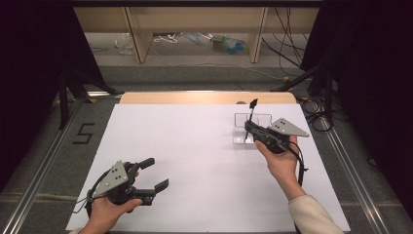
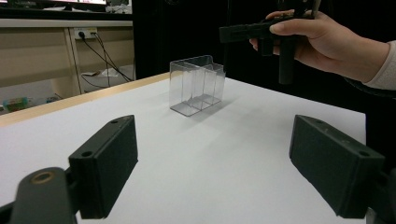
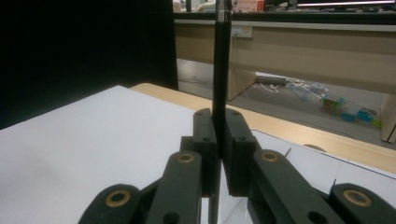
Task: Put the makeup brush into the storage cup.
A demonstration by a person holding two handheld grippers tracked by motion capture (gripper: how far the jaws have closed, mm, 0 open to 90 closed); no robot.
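Note:
My right gripper (image 1: 248, 126) hovers above a clear plastic compartment box (image 1: 252, 127) at the table's far right. It is shut on a thin black pen-like stick (image 1: 252, 111), which stands upright between the jaws with its top end pointing up. In the right gripper view the stick (image 3: 221, 70) rises straight from the closed jaws of my right gripper (image 3: 220, 140). My left gripper (image 1: 156, 173) rests at the near left, open, with nothing between its jaws. The left gripper view has the box (image 2: 197, 84) ahead of my left gripper (image 2: 215, 163), and the right gripper (image 2: 247, 31) is raised beyond it.
A white sheet (image 1: 195, 161) covers the table, with a bare wooden strip (image 1: 204, 97) along its far edge. Past the table stand wooden shelf legs (image 1: 139, 39) and loose cables on the floor. Dark stands flank both sides.

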